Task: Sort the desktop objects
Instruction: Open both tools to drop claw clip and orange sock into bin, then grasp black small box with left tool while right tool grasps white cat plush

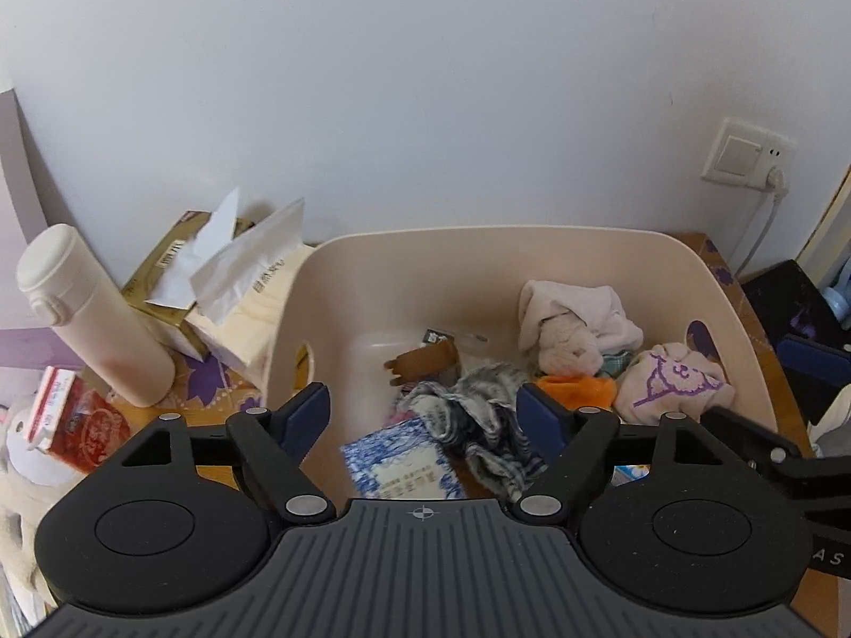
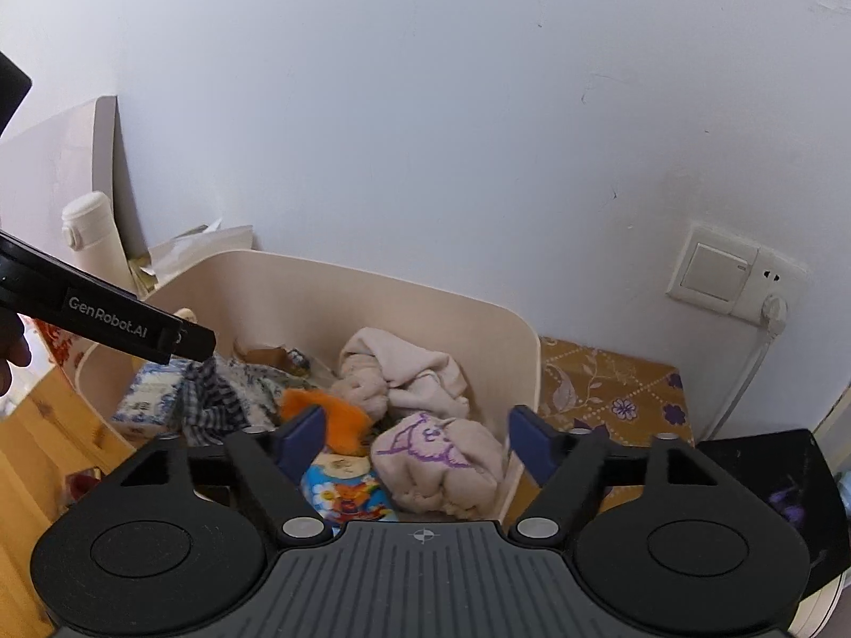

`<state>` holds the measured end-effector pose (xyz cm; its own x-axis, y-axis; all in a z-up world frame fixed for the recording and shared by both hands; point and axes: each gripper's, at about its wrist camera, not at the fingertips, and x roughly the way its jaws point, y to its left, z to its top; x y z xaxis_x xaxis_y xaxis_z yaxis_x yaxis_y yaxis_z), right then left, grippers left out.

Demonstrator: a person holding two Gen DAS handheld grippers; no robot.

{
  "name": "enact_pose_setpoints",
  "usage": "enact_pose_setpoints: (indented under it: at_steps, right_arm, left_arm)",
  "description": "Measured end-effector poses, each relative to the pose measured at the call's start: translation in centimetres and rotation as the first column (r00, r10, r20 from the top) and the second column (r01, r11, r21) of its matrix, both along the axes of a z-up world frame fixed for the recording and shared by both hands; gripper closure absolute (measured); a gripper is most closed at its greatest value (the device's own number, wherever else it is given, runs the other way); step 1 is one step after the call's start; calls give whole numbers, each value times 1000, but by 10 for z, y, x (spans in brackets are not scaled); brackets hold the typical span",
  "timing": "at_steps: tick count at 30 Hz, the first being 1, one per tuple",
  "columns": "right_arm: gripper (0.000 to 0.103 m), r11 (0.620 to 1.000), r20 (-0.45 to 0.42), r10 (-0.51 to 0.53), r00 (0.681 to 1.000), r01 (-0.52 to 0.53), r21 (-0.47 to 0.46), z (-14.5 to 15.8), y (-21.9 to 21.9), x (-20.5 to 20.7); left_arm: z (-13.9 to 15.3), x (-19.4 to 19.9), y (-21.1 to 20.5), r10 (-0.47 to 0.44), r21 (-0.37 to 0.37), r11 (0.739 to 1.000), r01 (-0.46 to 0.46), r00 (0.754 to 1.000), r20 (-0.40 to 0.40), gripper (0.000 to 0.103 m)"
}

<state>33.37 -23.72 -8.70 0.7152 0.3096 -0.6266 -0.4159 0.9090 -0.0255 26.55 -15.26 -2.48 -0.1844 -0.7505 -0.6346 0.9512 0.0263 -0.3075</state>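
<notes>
A beige plastic bin (image 1: 478,234) holds a grey checked cloth (image 1: 478,404), a blue patterned pack (image 1: 399,457), an orange item (image 1: 580,391), a plush toy wrapped in pink cloth (image 1: 569,340) and a pink cloth with a purple drawing (image 1: 670,383). My left gripper (image 1: 423,409) hangs open over the bin's near side, above the checked cloth, gripping nothing. My right gripper (image 2: 415,433) is open over the bin's (image 2: 372,271) right corner, above the purple-drawn cloth (image 2: 441,446) and a cartoon-printed pack (image 2: 345,489), with nothing held.
Left of the bin stand a white bottle (image 1: 90,319), opened tissue boxes (image 1: 175,276) and a red and white carton (image 1: 58,414). A wall socket (image 1: 744,159) with a plugged cable is at the right. A black box (image 1: 798,308) sits right of the bin.
</notes>
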Motion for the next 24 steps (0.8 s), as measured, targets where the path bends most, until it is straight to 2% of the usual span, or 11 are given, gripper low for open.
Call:
enact_pose_setpoints:
  at_steps: [2,4,7,11,17,24]
  right_arm:
    - [14,1000,-4,1,1000,-1,12,2,2,-5]
    - [11,1000,1,-3,1000,3,17,4,4,-12]
    - [10,999,4,-32,999,32,26,6,8,-22]
    - [7,997,-37,-57,998,59,56,6,9,-33]
    - [7,996,-51,-72,996,75,53,3,16,-53]
    - [3,996,-82,-63,995,67,51,-5,35,-73]
  left_arm:
    - [1,6,7,3,-5,1000,-3,1000,-3,23]
    - [2,13,14,4,-8,1000,-4,1000,-4,22]
    - [0,23,24,8,-14,1000,-8,1000,1,21]
    - [-5,35,38,13,-16,1000,-13,1000,-5,21]
    - [-14,48,58,2,-19,1000,-1,1000,8,21]
    - [-37,65,77,-45,30,999,45,999,11,20]
